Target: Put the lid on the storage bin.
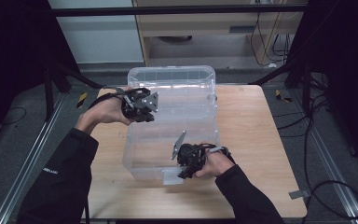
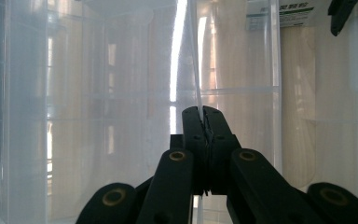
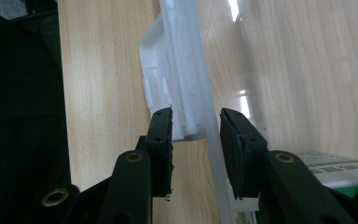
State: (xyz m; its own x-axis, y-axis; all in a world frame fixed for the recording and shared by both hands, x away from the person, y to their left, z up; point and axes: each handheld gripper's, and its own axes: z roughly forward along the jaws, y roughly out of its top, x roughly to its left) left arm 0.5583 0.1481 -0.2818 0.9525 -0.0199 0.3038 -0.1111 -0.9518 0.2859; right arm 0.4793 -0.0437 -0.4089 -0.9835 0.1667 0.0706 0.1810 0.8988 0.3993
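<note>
Beneath the fingers spreads a pale wooden tabletop [image 1: 254,140], set on grey carpet floor [image 1: 18,135]. Metal rails [image 1: 25,165] run along the floor on both sides of the tabletop. Beyond the fingers, past the tabletop's far edge, stands a light wooden cabinet [image 1: 205,23], with cables [image 1: 265,37] hanging at its right. Black drapes [image 1: 345,60] darken both flanks.

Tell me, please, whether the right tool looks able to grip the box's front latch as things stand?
Probably yes: the right tool is open, its jaws already on either side of the latch of the clear plastic box, nothing between.
</note>
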